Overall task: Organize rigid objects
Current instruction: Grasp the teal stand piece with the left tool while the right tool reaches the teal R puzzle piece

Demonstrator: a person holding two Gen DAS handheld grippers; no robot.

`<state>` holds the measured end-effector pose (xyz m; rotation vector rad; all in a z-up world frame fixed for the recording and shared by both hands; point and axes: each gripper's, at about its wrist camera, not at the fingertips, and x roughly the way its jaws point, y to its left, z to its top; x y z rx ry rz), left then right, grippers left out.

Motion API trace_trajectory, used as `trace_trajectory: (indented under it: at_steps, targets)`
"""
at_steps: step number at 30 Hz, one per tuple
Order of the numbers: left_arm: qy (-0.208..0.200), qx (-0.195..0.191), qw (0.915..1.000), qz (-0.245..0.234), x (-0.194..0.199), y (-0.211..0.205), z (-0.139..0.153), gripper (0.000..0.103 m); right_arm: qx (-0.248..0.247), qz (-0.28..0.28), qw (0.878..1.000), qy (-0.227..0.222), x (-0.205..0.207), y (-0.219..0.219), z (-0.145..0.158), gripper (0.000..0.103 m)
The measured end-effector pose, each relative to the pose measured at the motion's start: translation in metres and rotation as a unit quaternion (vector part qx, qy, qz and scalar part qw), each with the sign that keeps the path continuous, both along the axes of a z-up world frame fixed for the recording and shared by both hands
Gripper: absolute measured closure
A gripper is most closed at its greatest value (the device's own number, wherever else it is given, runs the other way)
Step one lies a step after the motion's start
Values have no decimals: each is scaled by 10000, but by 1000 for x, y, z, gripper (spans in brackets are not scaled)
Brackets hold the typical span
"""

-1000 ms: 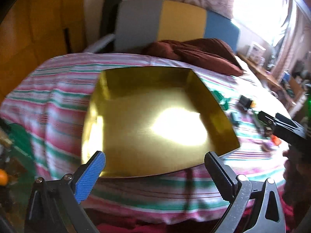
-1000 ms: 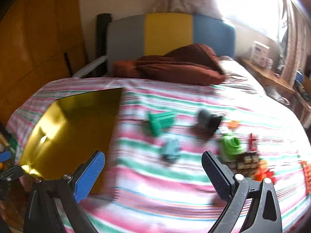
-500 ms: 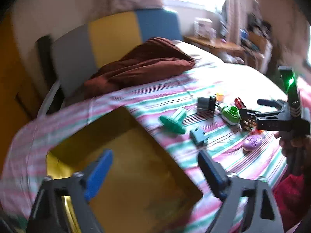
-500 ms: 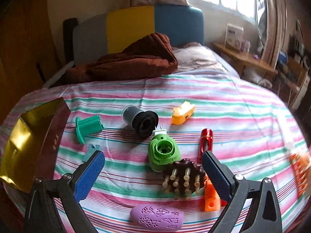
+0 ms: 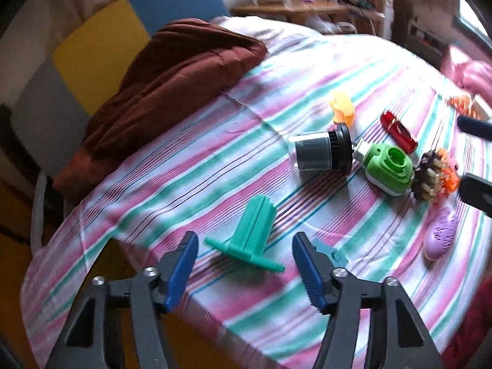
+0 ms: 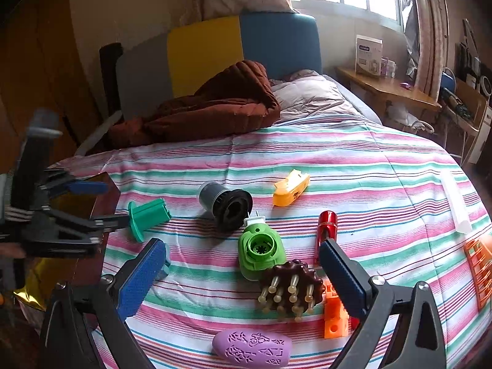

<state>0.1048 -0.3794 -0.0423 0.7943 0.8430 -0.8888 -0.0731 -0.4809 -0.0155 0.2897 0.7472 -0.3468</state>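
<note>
Rigid objects lie on a striped bedspread (image 6: 353,166): a teal flanged piece (image 5: 249,240) (image 6: 147,218), a grey-black cylinder (image 5: 323,153) (image 6: 224,203), a green round device (image 6: 259,249), a brown spiked massager (image 6: 289,289), a red tube (image 6: 326,224), a yellow-orange piece (image 6: 290,187), an orange block (image 6: 335,316) and a purple oval (image 6: 252,350). My left gripper (image 5: 243,264) is open and empty, its fingers either side of the teal piece. My right gripper (image 6: 243,270) is open and empty above the green device and massager. The gold tray (image 6: 80,203) sits at the bed's left edge.
A brown blanket (image 6: 215,107) lies at the head of the bed by a grey, yellow and blue headboard (image 6: 215,52). An orange grid piece (image 6: 479,264) and a white strip (image 6: 455,203) lie at the right. A wooden shelf (image 6: 384,86) stands by the window.
My left gripper swung right from over the gold tray to the teal piece. My right gripper moved right and closer over the cluster of objects. Both stayed open.
</note>
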Motion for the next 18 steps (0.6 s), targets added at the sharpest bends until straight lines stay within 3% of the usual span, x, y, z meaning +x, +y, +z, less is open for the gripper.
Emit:
trace_trajectory:
  at_steps: [5, 8, 11, 18]
  targets:
    - [52, 314, 9994, -107, 11, -22, -24, 43, -24, 115, 9999, 15, 2, 5, 0, 1]
    - [198, 413, 9989, 28, 19, -25, -36, 72, -112, 185, 9997, 102, 5, 9, -3, 1]
    - [243, 147, 9994, 178, 19, -14, -32, 73, -177, 271, 9993, 190, 7, 14, -7, 4]
    - [301, -941, 9928, 676, 5, 47, 21, 73, -174, 599, 9970, 463, 14, 30, -20, 16]
